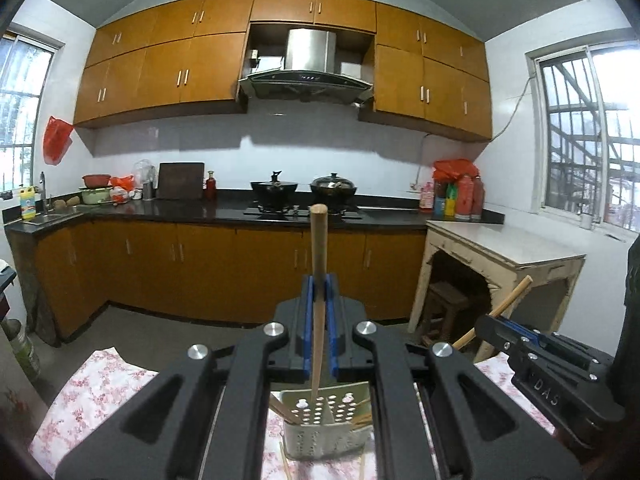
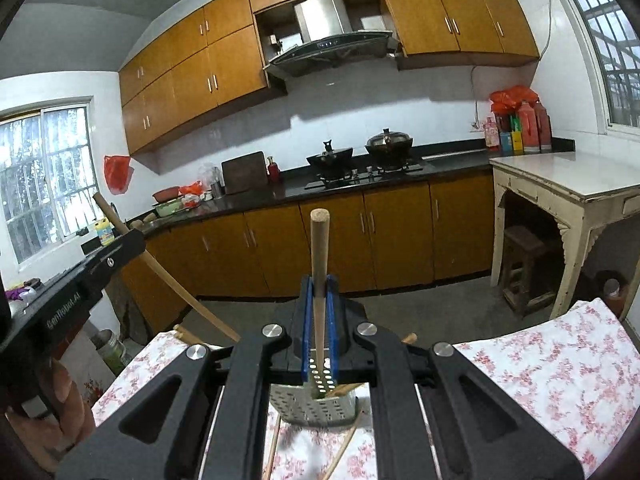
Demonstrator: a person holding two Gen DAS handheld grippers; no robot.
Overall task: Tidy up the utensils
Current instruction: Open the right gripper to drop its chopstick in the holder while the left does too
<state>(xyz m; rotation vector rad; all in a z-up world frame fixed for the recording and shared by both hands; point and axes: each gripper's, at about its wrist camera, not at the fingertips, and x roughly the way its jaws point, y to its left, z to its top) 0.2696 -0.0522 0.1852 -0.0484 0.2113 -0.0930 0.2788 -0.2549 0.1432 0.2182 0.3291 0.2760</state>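
Since each of my tongs has one wooden chopstick clamped upright, I can carry two at once toward the perforated metal holder (image 1: 326, 426), which stands on the floral cloth (image 1: 84, 400) right below both tips. The left gripper (image 1: 319, 294) is pressed together on its chopstick (image 1: 319, 264), blue pads tight on the shaft approx halfway, thick end up, thin end pointing down at the holder's mouth. The right gripper (image 2: 319, 294) does the same w/ its own chopstick (image 2: 319, 264), whose lower end sits over (maybe just inside, can't tell) the holder (image 2: 316, 404). I judge the steep hold is so each stick drops in tip first. A few sticks already lean in the holder, and loose ones (image 2: 344, 446) lie on the cloth beside it, so the job is partway done. In the right view my hand (image 2: 52, 408) shows on the left tool's grip. Kitchen counter (image 1: 224, 214) is well apart, not involved.
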